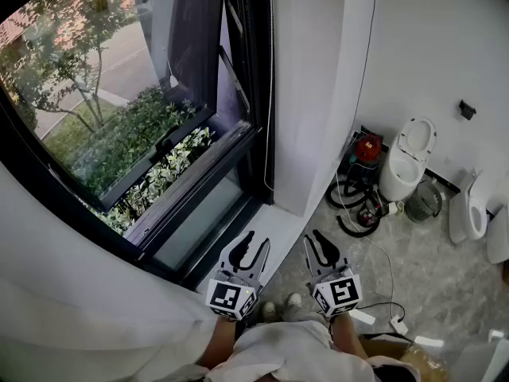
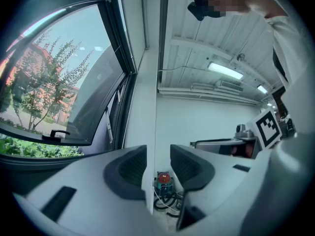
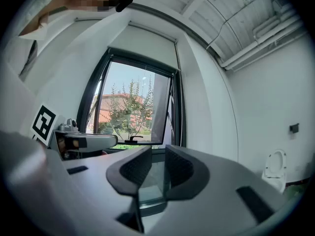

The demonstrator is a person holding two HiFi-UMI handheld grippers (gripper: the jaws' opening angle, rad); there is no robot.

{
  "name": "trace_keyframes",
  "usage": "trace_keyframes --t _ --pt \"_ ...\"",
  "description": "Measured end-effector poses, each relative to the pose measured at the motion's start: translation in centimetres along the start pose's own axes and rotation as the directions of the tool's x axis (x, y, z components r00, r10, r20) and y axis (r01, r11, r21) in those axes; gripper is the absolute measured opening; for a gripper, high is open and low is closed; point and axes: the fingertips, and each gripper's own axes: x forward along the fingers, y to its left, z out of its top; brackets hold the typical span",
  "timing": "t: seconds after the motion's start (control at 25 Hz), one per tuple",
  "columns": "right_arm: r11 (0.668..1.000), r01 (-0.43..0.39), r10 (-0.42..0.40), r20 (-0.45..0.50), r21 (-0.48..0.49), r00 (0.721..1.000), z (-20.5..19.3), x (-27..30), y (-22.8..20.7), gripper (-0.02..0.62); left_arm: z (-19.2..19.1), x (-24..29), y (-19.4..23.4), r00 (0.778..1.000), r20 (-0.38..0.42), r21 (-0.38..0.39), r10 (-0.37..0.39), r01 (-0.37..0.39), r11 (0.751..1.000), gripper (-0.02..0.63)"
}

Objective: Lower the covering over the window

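Holds left gripper and right gripper level, side by side below the window, jaws parted and grasping nothing, presumably ready for the cord hanging at the right frame edge, since the covering apparently sits drawn up above the bare glass.

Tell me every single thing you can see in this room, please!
window: one, dark frame, on the left, its sash swung open
trees and bushes: many, green, outside beyond the glass
cord: one, pale, hanging along the window's right edge
toilet: one, white, against the right wall
machine: one, red, in the corner
hoses: a tangle, black, on the floor by the machine
floor: grey, marbled, lower right
shoes: two, white, bottom middle
left gripper: one, grey and black, jaws apart, empty
right gripper: one, grey and black, jaws apart, empty
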Motion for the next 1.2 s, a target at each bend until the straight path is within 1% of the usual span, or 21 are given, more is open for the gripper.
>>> trace_keyframes --t 0.12,0.24,0.4,0.52,0.8,0.96,1.2 --pt "1.0 0.009 -0.01 0.018 0.027 1.0 -0.2 1.1 -0.5 0.069 -0.5 0.8 0.8 1.0 -0.004 0.005 -0.007 0.007 1.0 0.156" --pt "0.999 0.009 -0.011 0.039 0.047 0.999 -0.1 2.2 -0.7 0.084 -0.6 1.6 1.4 1.0 -0.007 0.003 -0.015 0.015 1.0 0.156" --pt "1.0 0.007 -0.007 0.027 0.028 1.0 -0.6 3.6 -1.0 0.084 -0.9 2.7 2.2 1.0 -0.009 0.004 -0.022 0.022 1.0 0.155" --pt "0.999 0.016 -0.016 0.016 0.031 1.0 -1.3 4.4 -1.3 0.084 -1.2 3.4 2.7 1.0 -0.012 0.004 -0.029 0.029 1.0 0.15" --pt "1.0 0.026 -0.026 0.013 0.012 1.0 -1.3 6.7 -2.8 0.084 -1.3 5.9 3.8 0.999 -0.005 0.01 -0.04 0.04 0.999 0.138" --pt "1.0 0.02 -0.02 0.02 0.012 1.0 -1.4 8.0 -4.1 0.084 -1.6 7.7 4.3 0.999 -0.005 0.014 -0.035 0.035 0.999 0.135" --pt "1.0 -0.008 0.008 0.024 0.019 1.0 -2.2 10.1 -6.8 0.084 -2.7 10.9 4.9 1.0 -0.018 0.022 -0.008 0.008 1.0 0.13"
